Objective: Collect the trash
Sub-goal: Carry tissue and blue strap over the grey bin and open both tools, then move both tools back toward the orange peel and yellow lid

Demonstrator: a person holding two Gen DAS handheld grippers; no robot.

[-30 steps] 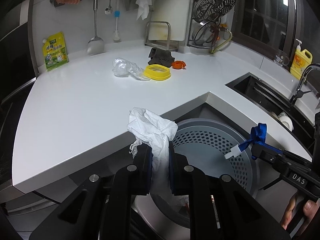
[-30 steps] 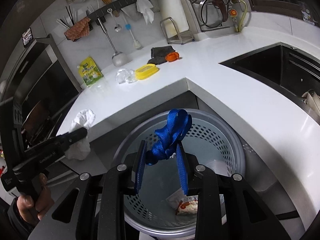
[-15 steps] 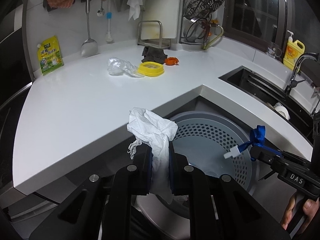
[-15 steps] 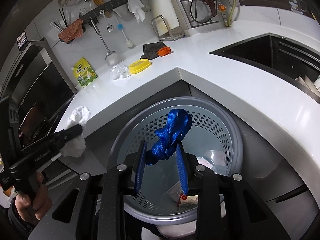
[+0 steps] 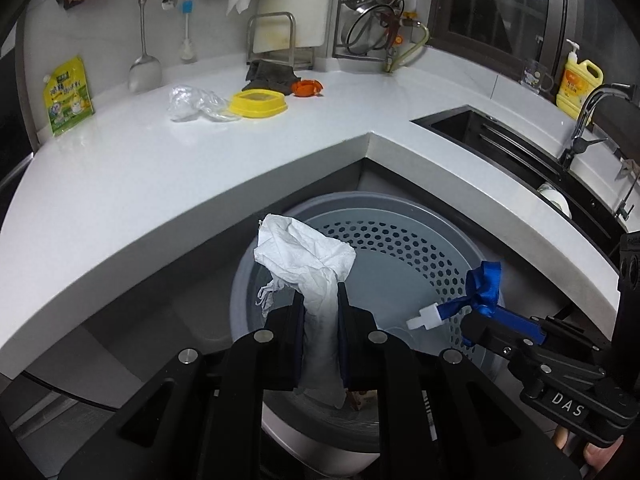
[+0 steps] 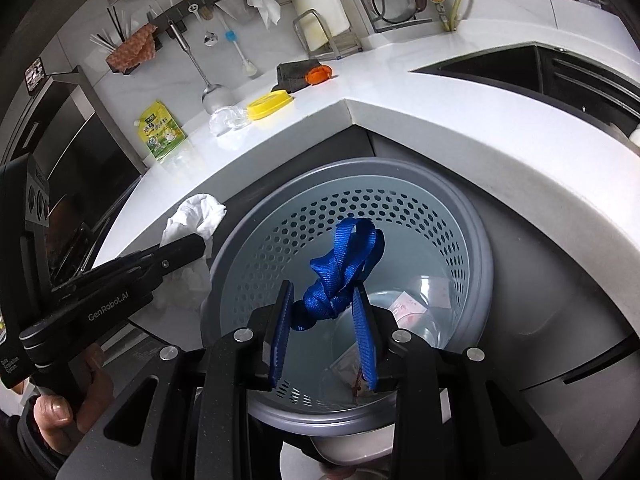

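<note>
A grey perforated trash bin [image 5: 404,240] [image 6: 400,208] stands below the corner of the white counter. My left gripper [image 5: 319,300] is shut on a crumpled white tissue [image 5: 308,256] and holds it over the bin's left rim; the tissue also shows in the right wrist view [image 6: 198,216]. My right gripper [image 6: 324,300] is shut on a knotted blue strap [image 6: 342,264] and holds it above the bin's opening; the strap also shows in the left wrist view [image 5: 484,288]. Wrappers [image 6: 404,304] lie at the bin's bottom.
On the counter [image 5: 160,168] lie a clear plastic bag [image 5: 192,102], a yellow lid [image 5: 258,103], a dark cloth [image 5: 270,74], an orange scrap [image 5: 306,87] and a green pouch [image 5: 68,94]. A sink [image 5: 520,148] is at the right.
Both grippers have moved forward and over the bin, each still holding its item. The tissue now hangs above the bin's left rim instead of beside the counter edge.
</note>
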